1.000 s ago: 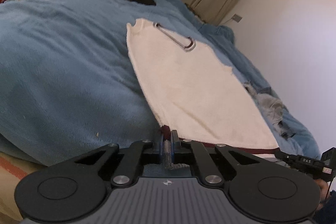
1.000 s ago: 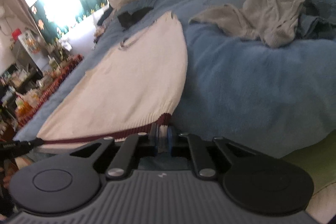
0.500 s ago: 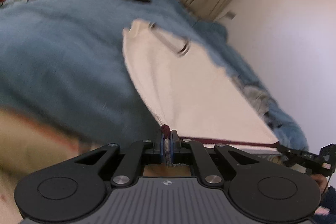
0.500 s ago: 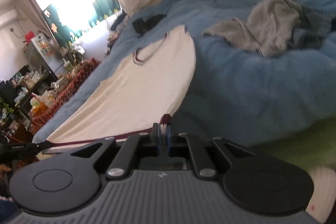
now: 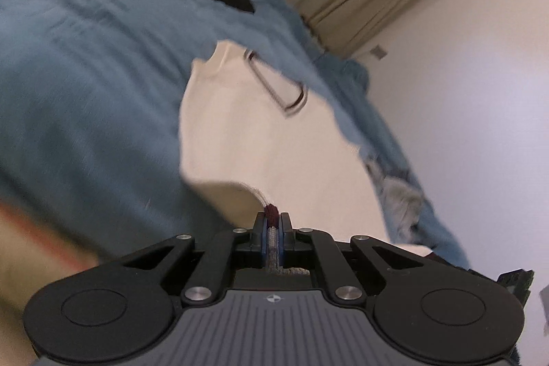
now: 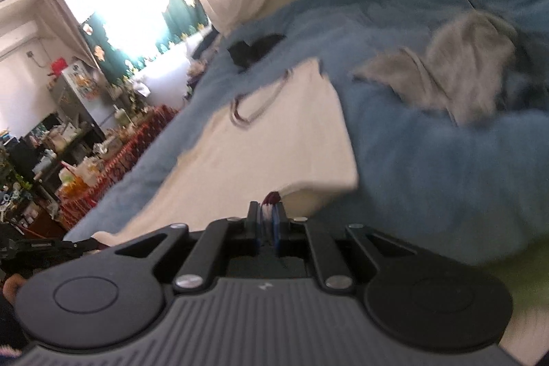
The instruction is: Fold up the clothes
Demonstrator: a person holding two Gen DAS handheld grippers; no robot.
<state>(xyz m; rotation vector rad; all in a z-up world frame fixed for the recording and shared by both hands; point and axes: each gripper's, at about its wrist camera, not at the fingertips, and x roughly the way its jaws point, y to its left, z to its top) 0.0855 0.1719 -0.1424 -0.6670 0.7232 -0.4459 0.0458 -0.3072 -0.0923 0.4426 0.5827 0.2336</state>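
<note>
gripping cream sweater (image 5: 260, 139) hem, both tongs, no legible writing

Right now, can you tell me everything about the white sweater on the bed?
The sweater is cream-white knit with a dark maroon band along its bottom hem and thin dark trim around the V-neck. It lies spread on the fuzzy blue blanket, neck end far away. The left gripper and the right gripper are each shut on a bottom hem corner, and the near edge curls up off the blanket. The pictures are blurry, so finer details are unclear.
</note>
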